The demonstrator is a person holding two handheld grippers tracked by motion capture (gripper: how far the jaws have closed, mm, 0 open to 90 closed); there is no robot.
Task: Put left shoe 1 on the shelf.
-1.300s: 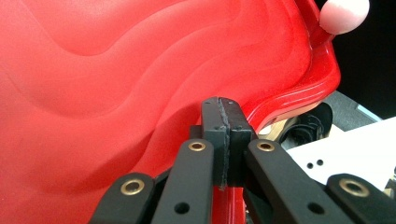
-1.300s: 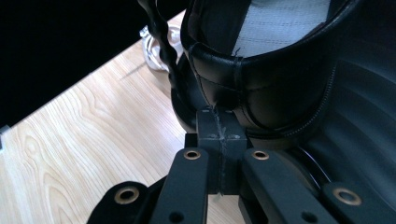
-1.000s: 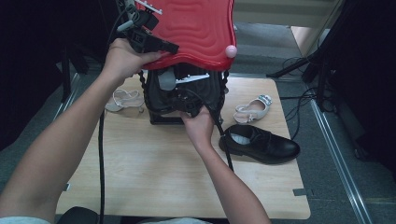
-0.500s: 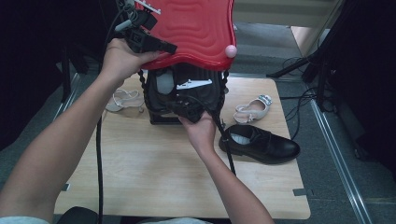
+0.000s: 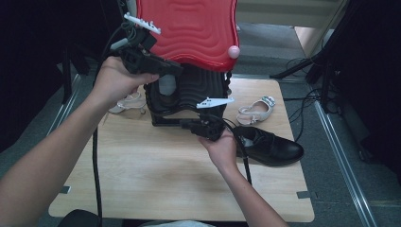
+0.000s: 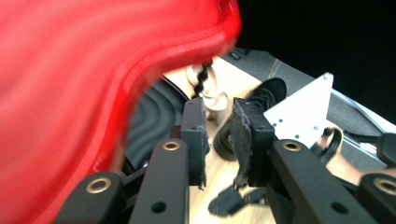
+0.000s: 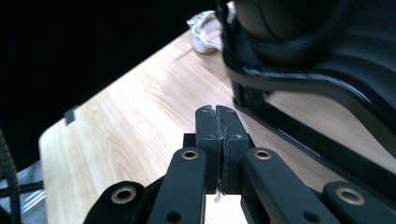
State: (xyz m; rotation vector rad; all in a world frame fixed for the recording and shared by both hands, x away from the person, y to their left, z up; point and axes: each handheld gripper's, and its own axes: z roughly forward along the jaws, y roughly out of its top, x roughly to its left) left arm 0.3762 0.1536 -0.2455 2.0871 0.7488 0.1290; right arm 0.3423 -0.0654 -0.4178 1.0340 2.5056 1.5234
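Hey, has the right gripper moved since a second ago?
Yes. The right gripper has pulled back from the black case toward the black shoe, fingers shut.

— Where can you pass?
— The near table (image 5: pixel 156 179) lies open to you.
— What blocks you?
— The black case (image 5: pixel 189 101) with its raised red lid (image 5: pixel 189 28), the black shoe (image 5: pixel 272 146) beside it, sandals (image 5: pixel 255 111) behind.
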